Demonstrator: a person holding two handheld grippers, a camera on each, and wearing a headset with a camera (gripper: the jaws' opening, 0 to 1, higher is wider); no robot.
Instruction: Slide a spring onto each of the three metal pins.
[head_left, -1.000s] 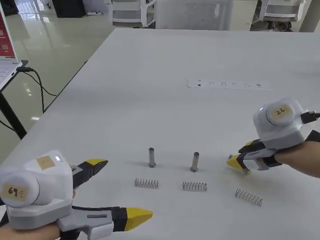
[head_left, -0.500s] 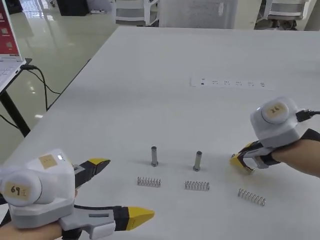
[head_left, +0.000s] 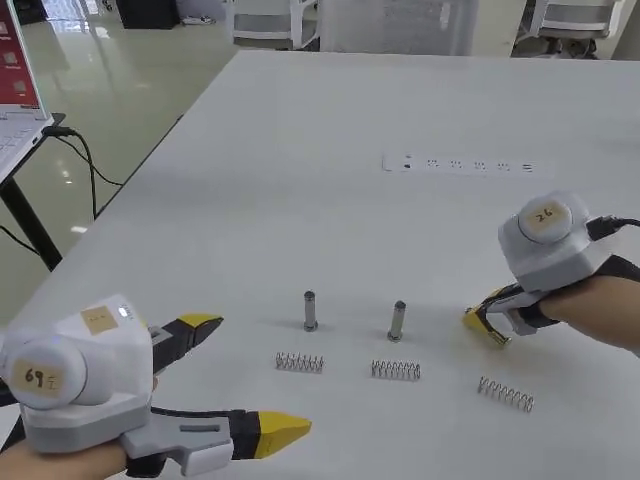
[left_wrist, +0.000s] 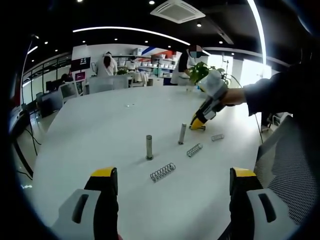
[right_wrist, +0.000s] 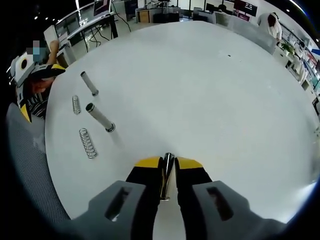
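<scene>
Two metal pins stand upright on the white table, the left pin and the middle pin. Three springs lie in a row in front of them: the left spring, the middle spring and the right spring. My right gripper is low over the table to the right of the middle pin, shut on a third metal pin. My left gripper is at the near left, open, holding nothing; its view shows the left pin and the left spring ahead.
A white power strip lies flat further back on the table. A laptop sits on a side stand at the far left, with a cable hanging beside it. Chairs stand beyond the table's far edge.
The right gripper's body has tipped slightly more upright while its tips stay at the same spot by the table. The pins, springs and left gripper have not moved.
</scene>
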